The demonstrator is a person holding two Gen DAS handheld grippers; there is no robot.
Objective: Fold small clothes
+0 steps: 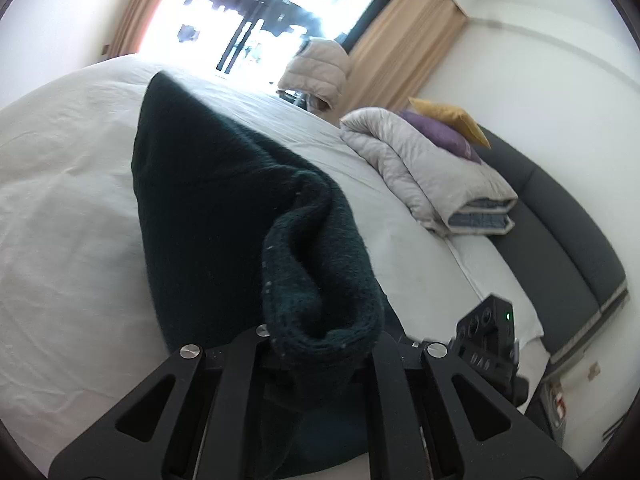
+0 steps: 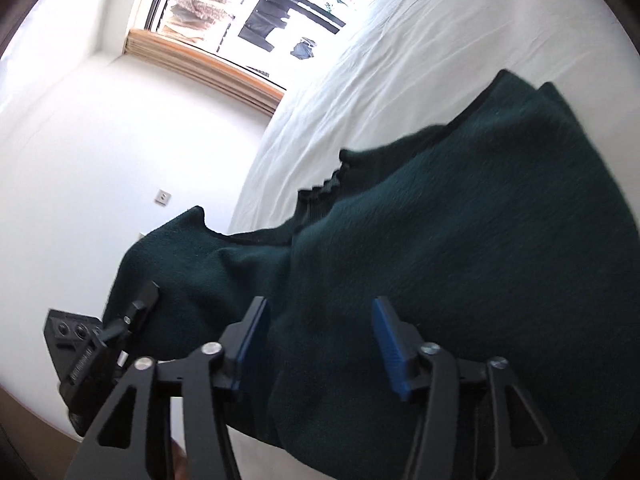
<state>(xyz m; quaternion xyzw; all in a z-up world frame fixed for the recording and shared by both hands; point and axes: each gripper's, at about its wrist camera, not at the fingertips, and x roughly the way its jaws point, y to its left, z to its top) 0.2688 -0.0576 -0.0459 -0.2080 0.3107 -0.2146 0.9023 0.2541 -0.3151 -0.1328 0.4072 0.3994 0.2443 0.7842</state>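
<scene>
A dark green knit garment (image 1: 208,184) lies across the white bed sheet (image 1: 60,200). My left gripper (image 1: 320,346) is shut on a bunched, rolled edge of it, and the fabric hides the fingertips. In the right wrist view the garment (image 2: 460,220) spreads over the bed sheet (image 2: 400,60), ribbed collar toward the window. My right gripper (image 2: 322,336) stands open, blue pads (image 2: 256,340) apart, with fabric lying between them but not pinched. The left gripper (image 2: 136,312) shows at the lower left, clamped on the garment's lifted end. The right gripper's body (image 1: 486,332) appears at the lower right of the left wrist view.
A folded grey quilt (image 1: 432,172) with a purple pillow (image 1: 444,136) and a yellow pillow (image 1: 452,118) sits at the bed's right end by a dark grey headboard (image 1: 560,232). A beige padded jacket (image 1: 316,68) stands near the bright window. A white wall (image 2: 100,160) flanks the bed.
</scene>
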